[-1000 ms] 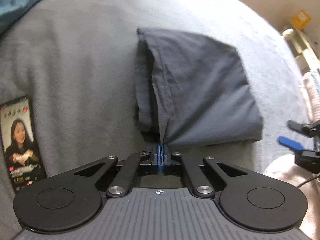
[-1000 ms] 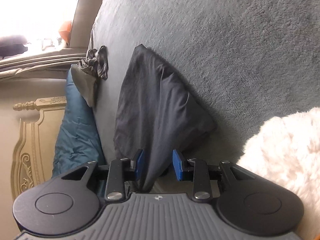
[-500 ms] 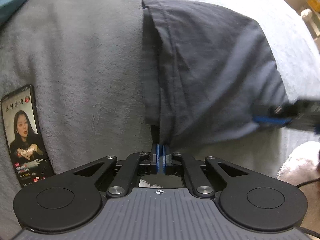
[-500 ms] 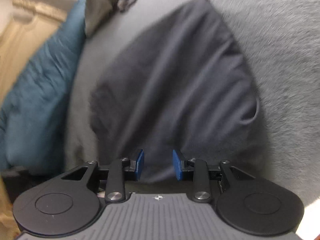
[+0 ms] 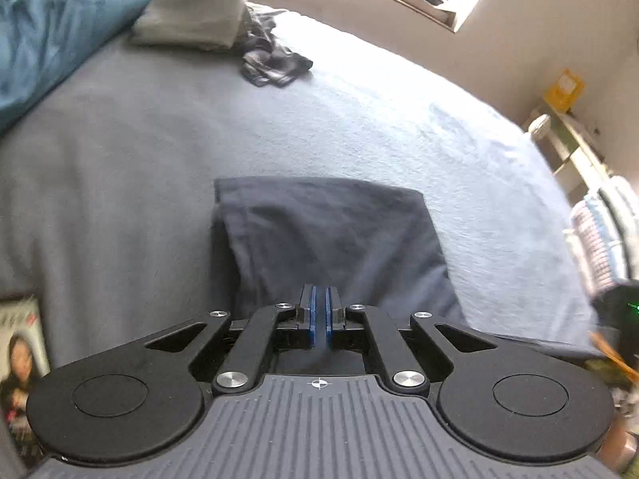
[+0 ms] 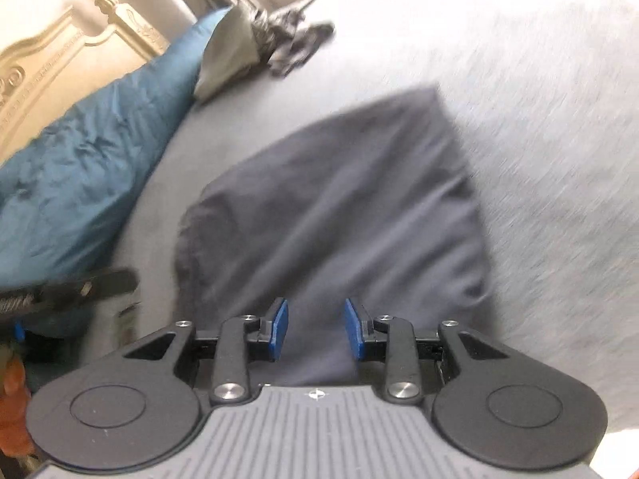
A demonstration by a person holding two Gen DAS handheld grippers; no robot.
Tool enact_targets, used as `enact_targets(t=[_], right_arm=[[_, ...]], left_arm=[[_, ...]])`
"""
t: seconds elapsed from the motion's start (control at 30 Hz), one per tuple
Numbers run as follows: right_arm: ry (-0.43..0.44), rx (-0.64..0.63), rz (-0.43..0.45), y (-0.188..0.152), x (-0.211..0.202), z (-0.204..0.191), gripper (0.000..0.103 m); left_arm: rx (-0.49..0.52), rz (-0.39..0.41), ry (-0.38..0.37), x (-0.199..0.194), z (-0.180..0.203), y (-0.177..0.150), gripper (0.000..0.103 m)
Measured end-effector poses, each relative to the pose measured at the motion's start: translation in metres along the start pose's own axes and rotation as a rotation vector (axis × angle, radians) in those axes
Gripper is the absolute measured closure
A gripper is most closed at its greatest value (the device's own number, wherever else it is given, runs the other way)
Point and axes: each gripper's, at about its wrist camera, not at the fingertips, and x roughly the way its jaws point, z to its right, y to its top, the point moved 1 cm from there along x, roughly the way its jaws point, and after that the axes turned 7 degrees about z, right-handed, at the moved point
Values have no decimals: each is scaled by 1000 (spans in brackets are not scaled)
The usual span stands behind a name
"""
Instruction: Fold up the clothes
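Left tool (image 5: pixel 319 319) now lifted back off dark cloth (image 5: pixel 331 239), pads together, pinching nothing. Right tool (image 6: pixel 316 329) spread over cloth. Fold lies flat on bed (image 5: pixel 159 139); looks finished.

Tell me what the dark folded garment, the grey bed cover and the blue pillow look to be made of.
Dark folded garment: thin woven cloth, probably cotton, matte, with soft creases and a stitched hem. Grey bed cover: fleece or plush, judging by its fuzzy, napped surface. Blue pillow: smooth fabric with a slight sheen and fine wrinkles, perhaps satin or a synthetic; the look leaves it open.
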Motion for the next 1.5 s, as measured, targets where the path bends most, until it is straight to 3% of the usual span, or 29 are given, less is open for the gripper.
enact_targets(t=[0.13, 0.3, 0.47, 0.63, 0.8, 0.9, 1.03, 1.13, 1.33, 1.5], right_arm=[[-124, -18, -30, -6, 5, 7, 72], [-199, 1, -126, -14, 15, 14, 74], [-204, 44, -172, -18, 8, 15, 73], [-176, 59, -112, -12, -27, 5, 73], [-225, 51, -12, 17, -35, 12, 73], [-241, 40, -37, 21, -20, 21, 74], [-280, 27, -143, 4, 4, 32, 74], [-290, 24, -153, 2, 7, 34, 74], [-295, 32, -156, 0, 9, 36, 74], [-301, 27, -156, 0, 8, 34, 74]], left_arm=[[4, -68, 164, 46, -13, -5, 100], [-73, -101, 228, 58, -40, -13, 100], [-113, -103, 238, 60, -50, -12, 100], [-129, -111, 241, 53, -48, -16, 100], [-145, -107, 242, 48, -51, -11, 100], [-153, -73, 245, 32, -52, -6, 99], [-141, 6, 254, 8, -47, 3, 99], [-100, 57, 235, 0, -32, 13, 99], [12, 58, 124, 21, 13, 29, 98], [36, 21, 136, 67, 21, 32, 98]])
